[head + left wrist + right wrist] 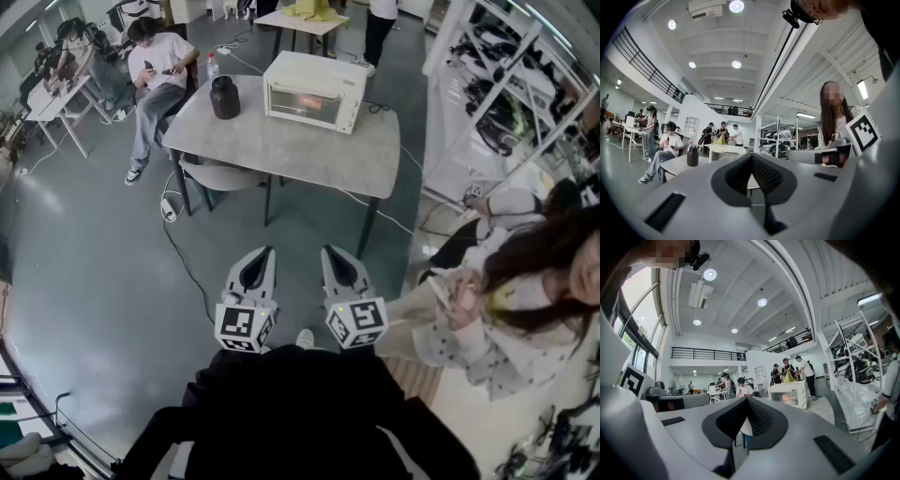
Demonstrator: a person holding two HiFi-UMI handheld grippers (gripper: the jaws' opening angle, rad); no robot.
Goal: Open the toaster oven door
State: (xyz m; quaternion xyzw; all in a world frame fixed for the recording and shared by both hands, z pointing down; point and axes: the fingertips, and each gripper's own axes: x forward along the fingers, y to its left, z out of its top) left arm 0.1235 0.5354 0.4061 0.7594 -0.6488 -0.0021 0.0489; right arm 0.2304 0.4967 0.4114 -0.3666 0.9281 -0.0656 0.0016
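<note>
In front of your waist, over bare floor: left hand-held gripper point(265, 255) and right hand-held gripper point(330, 255) side by side, each with jaws pressed together, nothing between them. Well ahead of you: table point(281, 150). Oven point(314, 91) on its far side, door closed, out of your reach. Jar point(224, 97) left of oven.
</note>
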